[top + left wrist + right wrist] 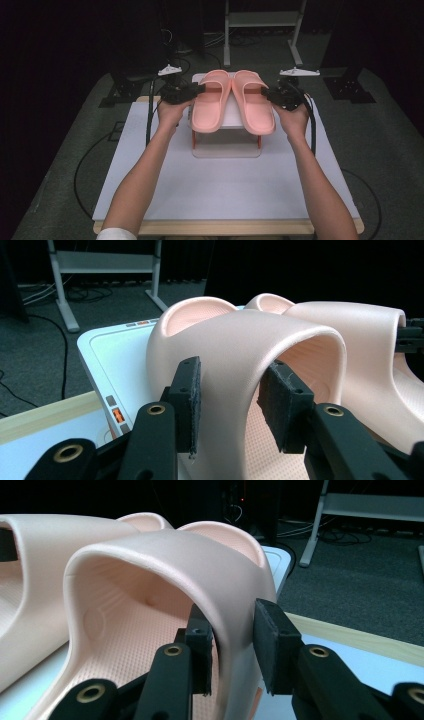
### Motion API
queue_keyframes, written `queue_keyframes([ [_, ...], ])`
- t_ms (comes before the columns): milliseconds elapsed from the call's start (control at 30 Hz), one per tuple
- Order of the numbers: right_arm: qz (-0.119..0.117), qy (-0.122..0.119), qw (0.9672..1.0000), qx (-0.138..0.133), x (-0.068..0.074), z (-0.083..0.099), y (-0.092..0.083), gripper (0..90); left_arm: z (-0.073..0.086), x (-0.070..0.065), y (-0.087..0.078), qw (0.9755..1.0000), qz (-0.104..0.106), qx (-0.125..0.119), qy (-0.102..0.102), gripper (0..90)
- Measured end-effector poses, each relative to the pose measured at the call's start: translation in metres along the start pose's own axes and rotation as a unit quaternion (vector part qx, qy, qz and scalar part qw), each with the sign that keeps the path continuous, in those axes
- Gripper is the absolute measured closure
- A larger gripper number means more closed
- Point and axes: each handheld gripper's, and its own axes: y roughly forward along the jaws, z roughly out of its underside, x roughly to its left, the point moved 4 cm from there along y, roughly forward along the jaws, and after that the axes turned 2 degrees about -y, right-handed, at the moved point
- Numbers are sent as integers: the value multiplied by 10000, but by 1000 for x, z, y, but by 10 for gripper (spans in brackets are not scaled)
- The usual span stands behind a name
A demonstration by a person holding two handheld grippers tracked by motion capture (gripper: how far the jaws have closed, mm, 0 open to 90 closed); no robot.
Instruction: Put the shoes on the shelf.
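Note:
Two pink slide slippers lie side by side on a white stand [226, 146] at the back of the white table [225, 192]. My left gripper [200, 91] comes in from the left. Its jaws pinch the strap wall of the left slipper [212, 102] [235, 340], one pad [189, 400] outside and one under the arch. My right gripper [267, 93] [232, 640] straddles the strap wall of the right slipper [255, 102] [175, 550]. A thin dark gap shows between its inner pad [202, 655] and the strap.
Black cables trail from both grippers across the table and onto the grey carpet. A light metal frame [262, 20] stands behind the table, with black stand bases [350, 87] left and right of it. The near half of the table top is bare.

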Motion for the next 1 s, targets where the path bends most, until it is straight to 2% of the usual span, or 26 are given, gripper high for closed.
queue_keyframes([
  [367,-5,47,10000,-26,4,-1,8,681,0,3,5,9999,5,-28,-99,611],
  [767,18,137,9999,-101,3,-3,12,667,-1,2,10,10000,-1,-26,-93,611],
  [1000,-26,200,9997,-120,8,-4,17,653,-2,4,11,9999,2,-55,-141,610],
])
